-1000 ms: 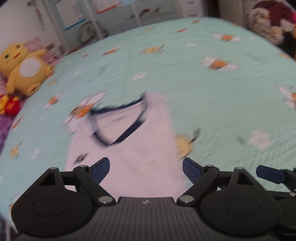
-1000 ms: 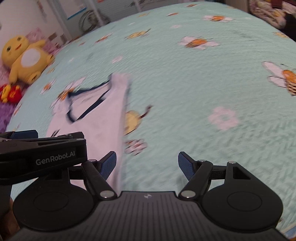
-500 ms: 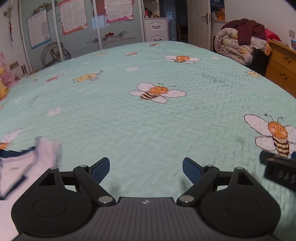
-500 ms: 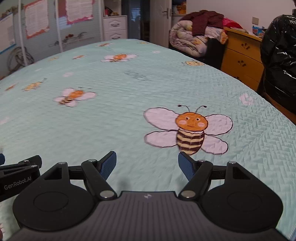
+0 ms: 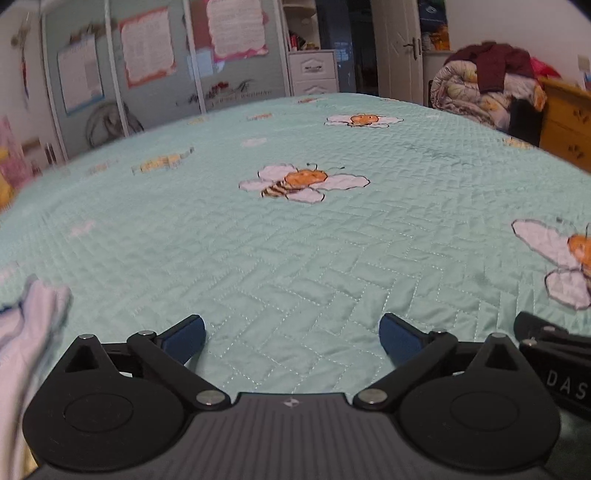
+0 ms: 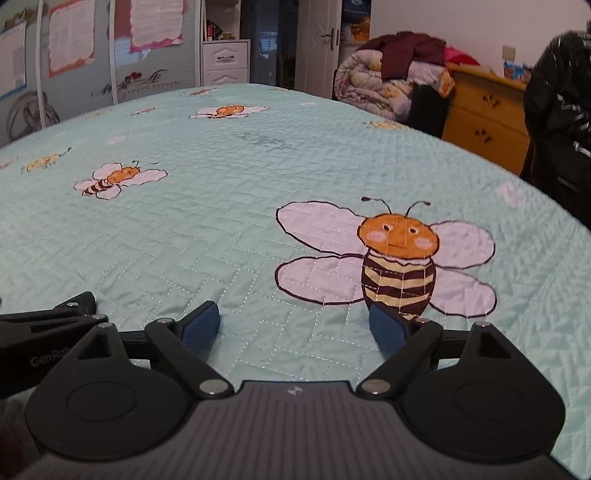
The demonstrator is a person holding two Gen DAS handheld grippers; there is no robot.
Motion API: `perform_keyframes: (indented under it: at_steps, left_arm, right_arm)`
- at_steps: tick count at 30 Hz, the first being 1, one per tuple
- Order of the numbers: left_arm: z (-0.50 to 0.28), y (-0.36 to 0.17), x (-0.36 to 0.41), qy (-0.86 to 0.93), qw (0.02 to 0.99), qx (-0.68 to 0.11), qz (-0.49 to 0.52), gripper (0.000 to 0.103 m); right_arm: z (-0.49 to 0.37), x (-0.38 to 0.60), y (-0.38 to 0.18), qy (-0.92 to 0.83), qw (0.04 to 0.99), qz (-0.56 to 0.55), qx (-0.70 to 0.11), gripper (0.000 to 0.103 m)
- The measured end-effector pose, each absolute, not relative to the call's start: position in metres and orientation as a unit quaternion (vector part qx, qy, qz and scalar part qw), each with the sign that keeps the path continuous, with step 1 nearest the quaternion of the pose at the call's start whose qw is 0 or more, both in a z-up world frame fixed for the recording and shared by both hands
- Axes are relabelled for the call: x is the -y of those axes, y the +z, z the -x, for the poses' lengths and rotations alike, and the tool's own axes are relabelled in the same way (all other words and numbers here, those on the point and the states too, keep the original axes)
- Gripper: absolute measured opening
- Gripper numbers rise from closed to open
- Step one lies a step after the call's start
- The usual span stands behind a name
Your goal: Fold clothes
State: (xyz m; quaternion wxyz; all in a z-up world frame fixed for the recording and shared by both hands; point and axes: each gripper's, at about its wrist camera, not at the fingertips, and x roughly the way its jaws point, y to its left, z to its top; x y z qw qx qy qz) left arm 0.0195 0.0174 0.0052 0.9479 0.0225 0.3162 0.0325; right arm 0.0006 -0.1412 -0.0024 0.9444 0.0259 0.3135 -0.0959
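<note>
Mint quilted bedspread (image 6: 229, 236) with orange-and-black bees; white garment (image 5: 33, 325).

White letters "DAS" show on the black body of the right claw (image 5: 565, 380) at the right edge of the left wrist view, cut off by the frame. In the right wrist view, "GenRo" reads on the left claw's black housing (image 6: 50, 360), the rest hidden behind the near linkage. On the wardrobe door (image 6: 147, 79), a decal spells "SWEET WEDDING" under a curly script I can't make out. The pink-edged posters (image 6: 157, 22) carry lines of print, too small and blurred to read.
</note>
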Motion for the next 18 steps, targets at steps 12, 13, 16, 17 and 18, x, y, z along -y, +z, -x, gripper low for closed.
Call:
perform_keyframes:
  at_steps: [12,13,16,17,18]
  left_arm:
    - [-0.0222,0.0027,-0.0203,0.028,0.947,-0.319,-0.004,0.103]
    - [-0.0222,0.0025,-0.0202,0.028,0.947,-0.319,-0.004,0.103]
    - [-0.0221,0.0021,-0.0199,0.028,0.947,-0.319,-0.004,0.103]
    - [-0.0222,0.0020,-0.0197,0.027,0.947,-0.319,-0.004,0.103]
    - [-0.0222,0.0020,-0.0196,0.027,0.947,-0.319,-0.003,0.103]
  right_arm:
    - [0.0019,0.1419,-0.0049,-0.089,0.946,-0.036,-0.310,0.092]
    - [0.0019,0.1413,-0.0051,-0.089,0.946,-0.035,-0.310,0.092]
    - [0.0020,0.1396,-0.0054,-0.090,0.946,-0.031,-0.311,0.093]
    - [0.0020,0.1397,-0.0056,-0.090,0.946,-0.031,-0.311,0.093]
    - [0.0019,0.1398,-0.0057,-0.090,0.946,-0.031,-0.311,0.093]
